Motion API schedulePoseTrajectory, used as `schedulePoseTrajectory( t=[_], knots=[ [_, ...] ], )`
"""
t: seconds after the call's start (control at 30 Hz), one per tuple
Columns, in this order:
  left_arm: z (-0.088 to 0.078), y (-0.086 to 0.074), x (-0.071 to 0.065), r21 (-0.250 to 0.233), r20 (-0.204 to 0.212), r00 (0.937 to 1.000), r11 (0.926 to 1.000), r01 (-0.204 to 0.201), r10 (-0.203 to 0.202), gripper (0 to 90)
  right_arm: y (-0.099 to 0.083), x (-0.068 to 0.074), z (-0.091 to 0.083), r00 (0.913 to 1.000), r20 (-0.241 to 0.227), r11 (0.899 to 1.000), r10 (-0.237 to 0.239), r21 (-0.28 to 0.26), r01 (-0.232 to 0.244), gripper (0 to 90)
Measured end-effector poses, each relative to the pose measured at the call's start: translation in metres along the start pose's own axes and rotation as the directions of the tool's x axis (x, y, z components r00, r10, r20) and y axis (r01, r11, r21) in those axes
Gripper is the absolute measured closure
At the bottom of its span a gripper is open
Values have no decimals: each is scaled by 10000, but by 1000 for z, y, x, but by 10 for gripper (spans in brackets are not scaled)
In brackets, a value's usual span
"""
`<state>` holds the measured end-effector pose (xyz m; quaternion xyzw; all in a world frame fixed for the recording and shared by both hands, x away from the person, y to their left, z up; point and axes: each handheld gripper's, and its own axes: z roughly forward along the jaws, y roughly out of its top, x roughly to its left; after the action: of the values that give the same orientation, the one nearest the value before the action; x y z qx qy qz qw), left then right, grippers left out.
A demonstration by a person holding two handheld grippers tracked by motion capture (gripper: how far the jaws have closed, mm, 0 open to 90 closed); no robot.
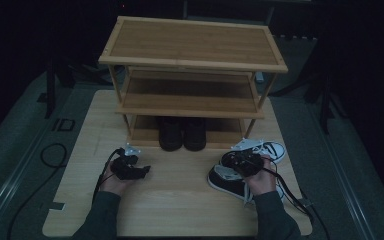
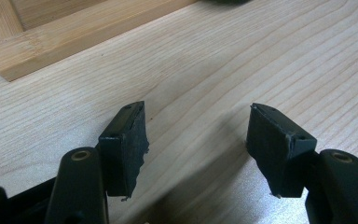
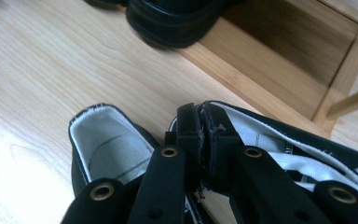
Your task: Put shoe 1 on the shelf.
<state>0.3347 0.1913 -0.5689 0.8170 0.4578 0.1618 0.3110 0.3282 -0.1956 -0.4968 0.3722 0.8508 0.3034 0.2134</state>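
Two black-and-white sneakers lie at the table's right front: one nearer me and one farther right. My right gripper sits over them. In the right gripper view its jaws are pressed together on the black rim of the right-hand sneaker, whose white lining and laces show. The other sneaker's open heel lies just to its left. My left gripper rests low over bare table at the left front, open, with nothing between its pads.
A three-shelf bamboo rack stands at the back of the wooden table. A pair of black shoes stands on its bottom shelf, close ahead of the right gripper. Cables trail off both grippers toward the table's front.
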Motion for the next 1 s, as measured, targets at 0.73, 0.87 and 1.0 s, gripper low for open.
schedulePoseTrajectory(
  t=[0.73, 0.87, 1.0],
  knots=[
    [-1, -1, 2, -21, 131, 9999, 10000, 97, -97, 386, 28, 40, 2, 9902, -913, 9937, -1054, -484, 1013, 883],
    [-1, -1, 1, -28, 96, 9999, 10000, 84, -84, 385, 22, 30, 0, 9961, -548, 9970, -698, -377, 678, 803],
    [-1, -1, 1, -28, 79, 9999, 10000, 85, -85, 386, 15, 21, 0, 9996, -152, 9995, -255, -197, 252, 716]
  ],
)
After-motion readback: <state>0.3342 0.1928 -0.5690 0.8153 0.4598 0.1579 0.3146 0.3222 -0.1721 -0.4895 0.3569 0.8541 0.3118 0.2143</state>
